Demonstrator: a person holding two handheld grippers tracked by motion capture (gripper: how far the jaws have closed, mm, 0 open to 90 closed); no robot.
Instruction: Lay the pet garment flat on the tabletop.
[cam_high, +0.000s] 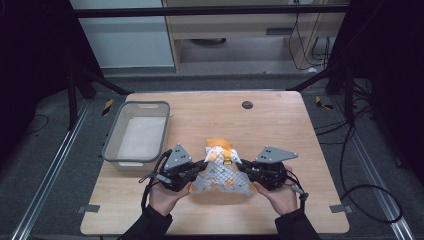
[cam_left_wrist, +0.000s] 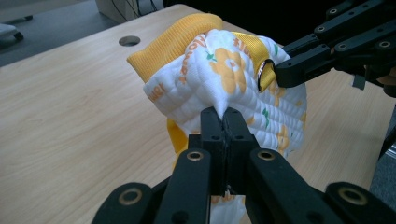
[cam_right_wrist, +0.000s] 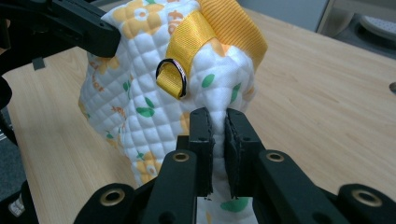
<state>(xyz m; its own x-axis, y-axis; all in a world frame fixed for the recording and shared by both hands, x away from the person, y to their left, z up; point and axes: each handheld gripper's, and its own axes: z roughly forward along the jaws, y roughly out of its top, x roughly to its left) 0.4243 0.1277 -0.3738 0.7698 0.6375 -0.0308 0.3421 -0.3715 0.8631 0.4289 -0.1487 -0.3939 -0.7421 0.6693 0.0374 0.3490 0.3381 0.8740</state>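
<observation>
Left gripper (cam_left_wrist: 223, 114) and right gripper (cam_right_wrist: 218, 116) each pinch thin folds of the quilted floral garment (cam_high: 220, 172); uneven pull risks slippage.

table: light wooden table (cam_high: 280, 125), pale grain, square top with rounded corners
hole: round dark hole (cam_high: 247, 105) in the tabletop near the far edge, right of centre; also seen in the left gripper view (cam_left_wrist: 129, 40)
bin: grey plastic bin (cam_high: 111, 145), rectangular, on the table's left side, near the left edge, long side running away from the person
floor: grey floor (cam_high: 45, 145) around the table
cables: black cables (cam_high: 372, 200) looping on the floor to the right
tape: yellow-and-black tape marks (cam_high: 107, 106) at the far corners
</observation>
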